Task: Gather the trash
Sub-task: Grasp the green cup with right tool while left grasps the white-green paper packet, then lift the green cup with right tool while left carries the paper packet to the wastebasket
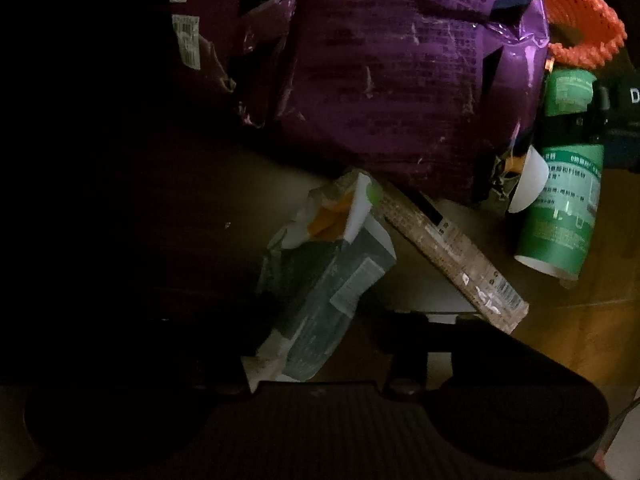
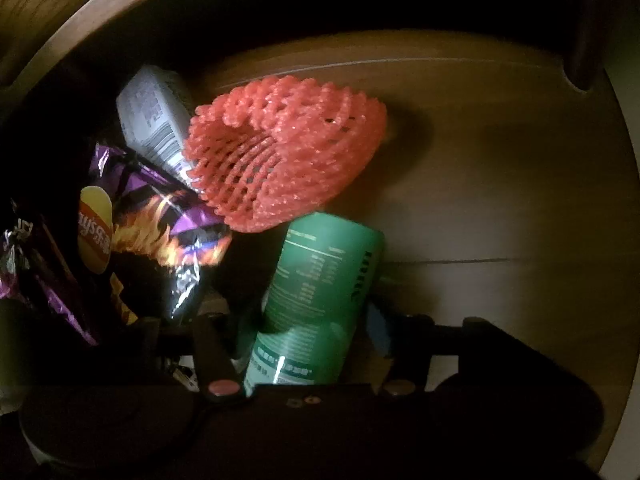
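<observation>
The right tongs [image 2: 308,344] straddle the green cup [image 2: 320,292] lying on the wooden counter [image 2: 500,184], grip unclear; the left tongs [image 1: 316,340] straddle a grey carton [image 1: 320,300], likewise unclear.

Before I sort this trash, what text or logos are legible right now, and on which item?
"Lay's", seen upside down: round logo on the purple chip bag.
"D": dark object at the left view's right edge, rest cut off.
Green cup: print too blurred.
Grey carton and slim wrapper: barcodes and print unreadable.
</observation>
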### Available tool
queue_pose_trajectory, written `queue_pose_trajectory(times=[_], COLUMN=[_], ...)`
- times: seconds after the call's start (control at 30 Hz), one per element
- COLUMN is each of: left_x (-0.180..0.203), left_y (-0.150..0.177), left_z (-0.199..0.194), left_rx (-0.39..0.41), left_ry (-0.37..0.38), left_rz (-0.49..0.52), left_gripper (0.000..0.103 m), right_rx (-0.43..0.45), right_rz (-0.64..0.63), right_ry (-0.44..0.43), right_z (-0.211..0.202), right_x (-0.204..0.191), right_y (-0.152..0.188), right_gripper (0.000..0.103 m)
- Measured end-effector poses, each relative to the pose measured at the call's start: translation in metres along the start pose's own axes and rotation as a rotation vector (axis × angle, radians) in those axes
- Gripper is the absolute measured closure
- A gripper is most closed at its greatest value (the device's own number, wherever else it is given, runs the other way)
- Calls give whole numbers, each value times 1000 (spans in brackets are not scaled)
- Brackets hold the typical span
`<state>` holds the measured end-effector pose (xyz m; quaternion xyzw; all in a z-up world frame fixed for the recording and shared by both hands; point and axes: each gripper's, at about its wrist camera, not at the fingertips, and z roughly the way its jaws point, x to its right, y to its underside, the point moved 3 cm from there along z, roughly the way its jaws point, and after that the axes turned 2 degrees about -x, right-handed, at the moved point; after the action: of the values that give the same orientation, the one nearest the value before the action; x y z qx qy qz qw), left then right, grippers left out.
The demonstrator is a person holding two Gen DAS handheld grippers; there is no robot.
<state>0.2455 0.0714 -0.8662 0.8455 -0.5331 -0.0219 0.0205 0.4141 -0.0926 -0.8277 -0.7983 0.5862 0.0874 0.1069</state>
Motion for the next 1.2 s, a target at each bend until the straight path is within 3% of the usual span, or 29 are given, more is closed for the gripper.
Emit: queue_pose_trajectory(times=[0.3,0.4,0.6,0.87,1.2], left_x=[10,18,20,23,25], left_y=[4,8,16,28,11], left_z=[-14,-25,-74,-193,-387], left_rx=[-24,-33,-29,29,184], left_ry=[18,9,67,161,219], left_rz=[-14,-10,-64,-70,-24], left_gripper=[85,85,85,85,85], right_rx=[-7,2,7,104,259], right_rz=[-36,-82,-99,-82,-86], right_ry=[15,18,-14,-55,-85], right_z=[-24,-38,-87,-203,-404], right_x=[1,1,-1,-20,-61], right_y=[18,31,55,62,49], right_gripper=[52,53,54,54,54])
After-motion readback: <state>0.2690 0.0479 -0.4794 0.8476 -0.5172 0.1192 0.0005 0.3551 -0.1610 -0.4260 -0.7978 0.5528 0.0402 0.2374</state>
